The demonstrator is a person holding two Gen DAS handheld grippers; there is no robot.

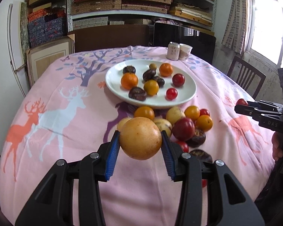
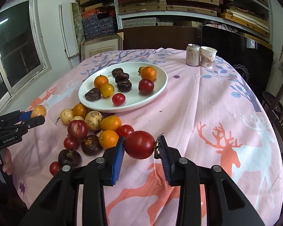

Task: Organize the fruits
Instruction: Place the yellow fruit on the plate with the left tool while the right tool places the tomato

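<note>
1. Left tool (image 1: 140, 138): clamped on a round yellow-orange fruit (image 1: 140, 137), blue pads (image 1: 113, 154) pressed to both its sides, held clear above the worktop (image 1: 66, 131).
2. Right tool (image 2: 139, 145): clamped on a red tomato (image 2: 139, 144), stem end against the right-hand pad, also lifted off the pink deer-print cloth (image 2: 217, 113).
3. White plate (image 2: 160, 86): set near the middle of the worktop, beyond both tools; holding two orange citrus fruits, a yellow-orange one, a small greenish-yellow one at the far rim, four dark brown chestnut-like pieces, a dark red plum (image 2: 146, 86) and a small cherry tomato (image 2: 118, 99).
4. Loose pile (image 2: 90, 130): lying on the cloth just beside the near rim of the plate, between the two tools; made up of pale speckled yellow fruits, orange citrus, a dark red plum, several small red tomatoes and dark brown pieces, many touching one another.
5. Far edge of the worktop: a drink can (image 2: 193, 55) and a paper cup (image 2: 208, 56) standing upright, side by side, well apart from the plate.
6. Left edge of the right wrist view: fingertips of a hand (image 2: 1, 163) on the handle of the left tool.
</note>
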